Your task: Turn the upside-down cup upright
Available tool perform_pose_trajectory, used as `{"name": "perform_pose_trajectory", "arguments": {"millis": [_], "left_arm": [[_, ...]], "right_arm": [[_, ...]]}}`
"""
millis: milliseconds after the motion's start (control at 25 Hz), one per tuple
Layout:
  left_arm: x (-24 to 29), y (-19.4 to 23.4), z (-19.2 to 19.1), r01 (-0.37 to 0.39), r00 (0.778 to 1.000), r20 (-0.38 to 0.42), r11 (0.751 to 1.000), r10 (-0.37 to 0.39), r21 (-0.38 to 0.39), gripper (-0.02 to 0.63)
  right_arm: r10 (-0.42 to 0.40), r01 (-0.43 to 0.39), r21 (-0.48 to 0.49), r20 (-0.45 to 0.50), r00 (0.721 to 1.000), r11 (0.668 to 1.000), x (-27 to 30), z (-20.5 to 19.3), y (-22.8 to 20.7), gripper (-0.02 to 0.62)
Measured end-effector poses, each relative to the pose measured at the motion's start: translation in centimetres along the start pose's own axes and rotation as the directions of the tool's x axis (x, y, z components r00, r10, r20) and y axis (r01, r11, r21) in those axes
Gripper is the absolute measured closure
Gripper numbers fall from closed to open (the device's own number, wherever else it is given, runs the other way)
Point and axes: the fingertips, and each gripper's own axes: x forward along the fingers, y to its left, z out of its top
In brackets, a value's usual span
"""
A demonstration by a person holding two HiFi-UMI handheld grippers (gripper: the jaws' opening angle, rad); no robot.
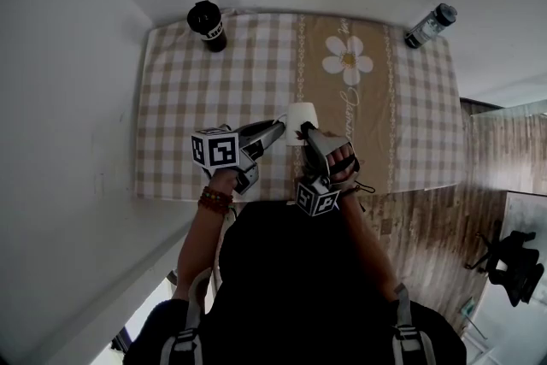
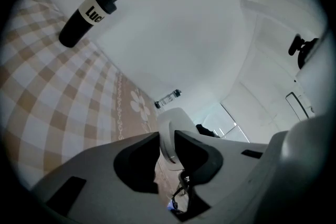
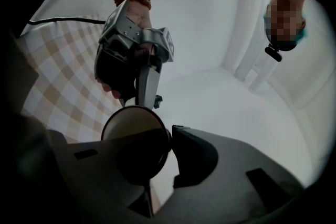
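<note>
The black bottle (image 2: 86,16) stands at the far left corner of the desk (image 1: 171,107). Its white label shows the letters "Luc". A clear bottle (image 1: 430,25) lies at the far right corner. The white cup (image 1: 302,117) is up in the air over the middle of the near edge, tipped on its side. The left claw (image 2: 165,136) is partly closed and pinches the cup's wall. The right claw (image 3: 170,136) is almost closed and nips the rim.
</note>
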Motion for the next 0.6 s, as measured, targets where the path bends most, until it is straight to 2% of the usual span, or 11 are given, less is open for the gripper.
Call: {"name": "perform_pose_trajectory", "arguments": {"millis": [80, 160, 240, 440, 600], "left_arm": [[-0.4, -0.1, 0.8, 0.014, 0.997, 0.082, 1.0, -0.013, -0.012, 0.52], [-0.8, -0.4, 1.8, 0.04, 0.982, 0.186, 0.999, -0.034, -0.03, 0.534], [-1.2, -0.9, 2.5, 0.028, 0.966, 0.259, 1.0, -0.024, -0.01, 0.535], [-1.4, -2.1, 3.2, -0.079, 0.955, 0.296, 0.986, 0.033, 0.144, 0.535], [-1.7, -2.5, 3.9, -0.154, 0.943, 0.326, 0.962, 0.074, 0.227, 0.535]], "right_arm": [[-0.008, 0.008, 0.029, 0.004, 1.0, 1.0, -0.1, 0.1, -0.1, 0.537], [0.002, -0.002, 0.058, -0.004, 1.0, 0.998, 0.1, 0.0, 0.1, 0.506], [0.036, -0.034, 0.079, -0.014, 0.999, 0.996, 0.3, -0.2, 0.6, 0.463], [0.147, -0.15, 0.182, 0.025, 0.989, 0.972, 0.1, 0.1, 2.5, 0.344], [0.218, -0.238, 0.258, 0.101, 0.971, 0.937, -1.0, 1.1, 3.7, 0.318]]}}
